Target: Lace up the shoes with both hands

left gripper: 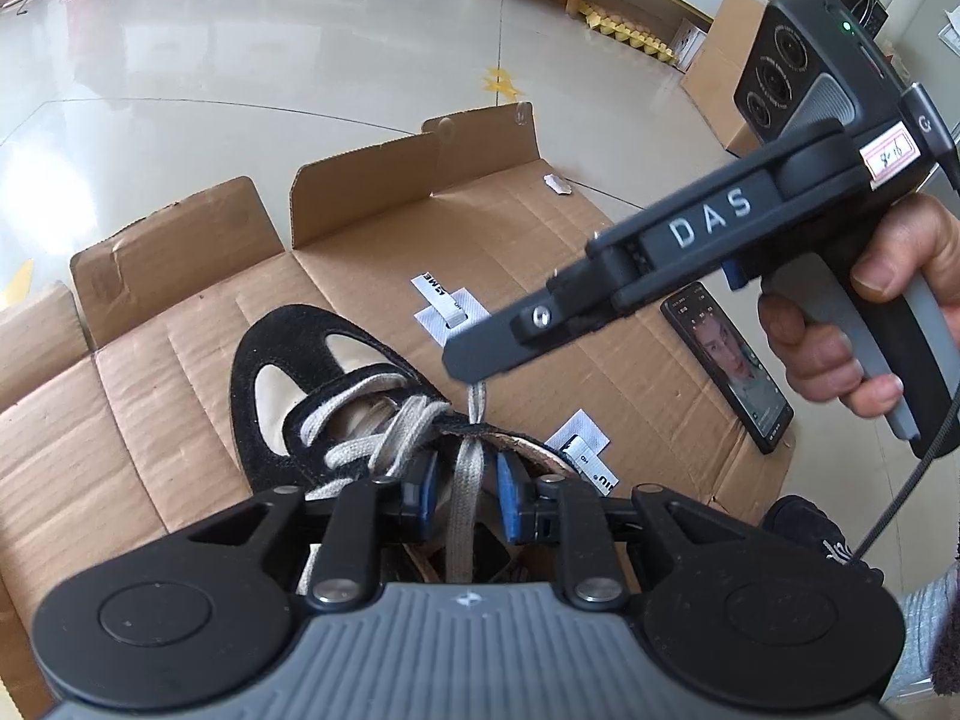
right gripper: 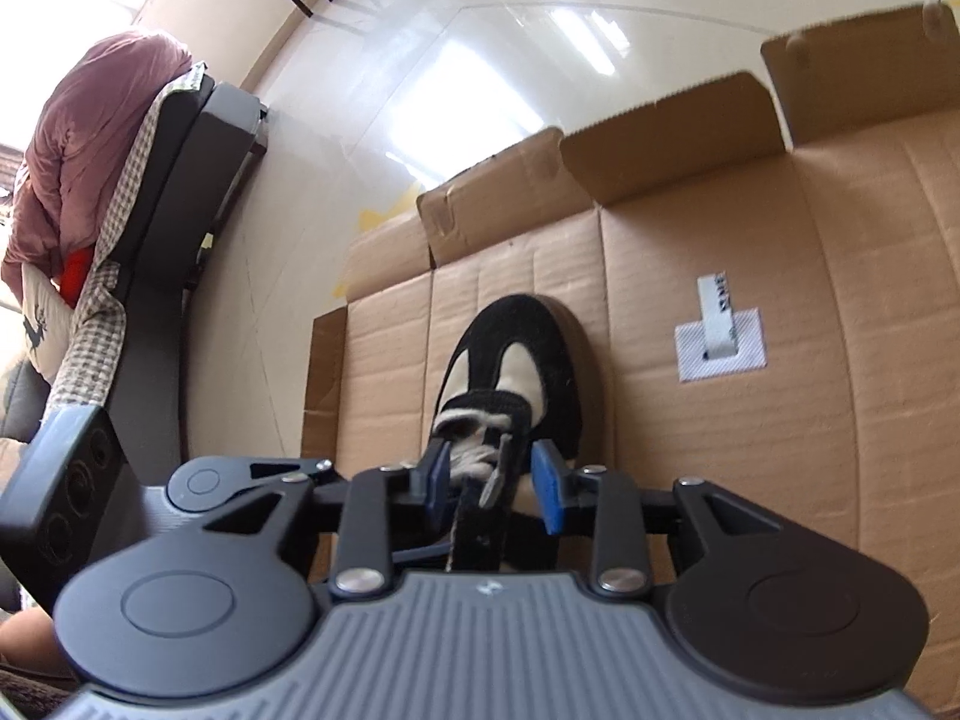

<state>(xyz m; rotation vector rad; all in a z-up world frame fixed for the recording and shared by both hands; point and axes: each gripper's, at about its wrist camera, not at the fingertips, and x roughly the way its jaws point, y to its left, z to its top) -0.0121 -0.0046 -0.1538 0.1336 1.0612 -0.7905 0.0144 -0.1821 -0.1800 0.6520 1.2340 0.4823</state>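
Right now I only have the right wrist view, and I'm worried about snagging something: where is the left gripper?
Observer: The left gripper is open at the collar of the shoe, and a grey lace runs between its pads unclamped.
Operator: Is anything lying beside the shoe?
Observer: A phone with its screen lit lies on the cardboard, on the shoe's right.
Operator: And the lace end?
Observer: The lace end rises from the eyelets to the tip of the right gripper.
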